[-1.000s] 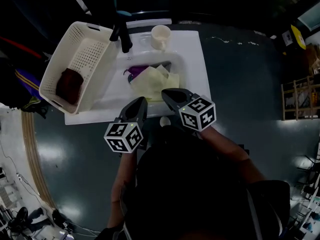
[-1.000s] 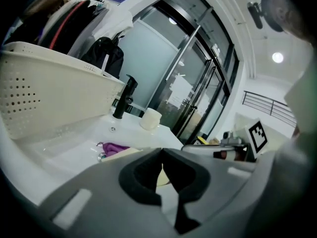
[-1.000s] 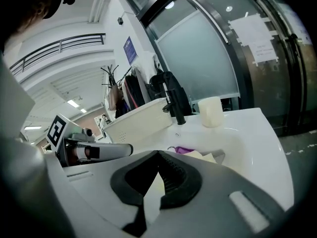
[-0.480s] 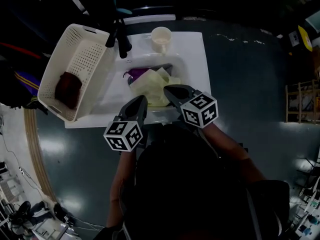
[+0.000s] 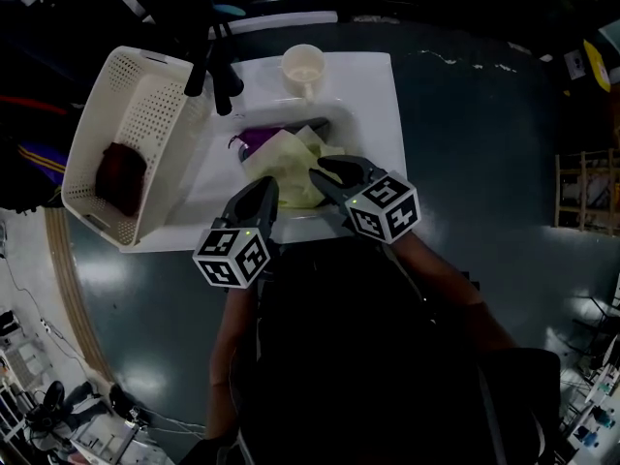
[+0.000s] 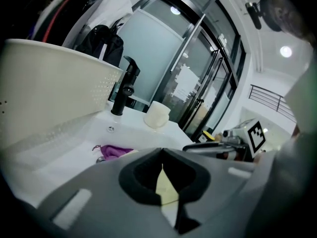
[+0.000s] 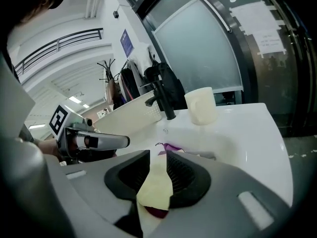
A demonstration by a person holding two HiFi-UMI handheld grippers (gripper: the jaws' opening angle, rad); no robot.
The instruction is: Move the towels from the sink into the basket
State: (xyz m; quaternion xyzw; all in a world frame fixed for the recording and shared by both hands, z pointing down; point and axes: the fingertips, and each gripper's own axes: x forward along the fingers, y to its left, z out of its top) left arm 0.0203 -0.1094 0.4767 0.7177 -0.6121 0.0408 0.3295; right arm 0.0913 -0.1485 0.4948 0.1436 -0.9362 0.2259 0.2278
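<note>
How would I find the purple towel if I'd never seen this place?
Find the white sink beside the cream basket. In its bowl, near the black tap, lies the purple towel against a pale yellow towel. It's the only purple thing there.

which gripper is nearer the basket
Left. The left gripper hangs over the front of the sink, on the side toward the basket; the right gripper is farther across, its jaws just opened with the yellow towel between them.

One basket [image 5: 89,124], one cup [image 5: 302,66], one faucet [image 5: 222,74], at least three towels [image 5: 281,168].
</note>
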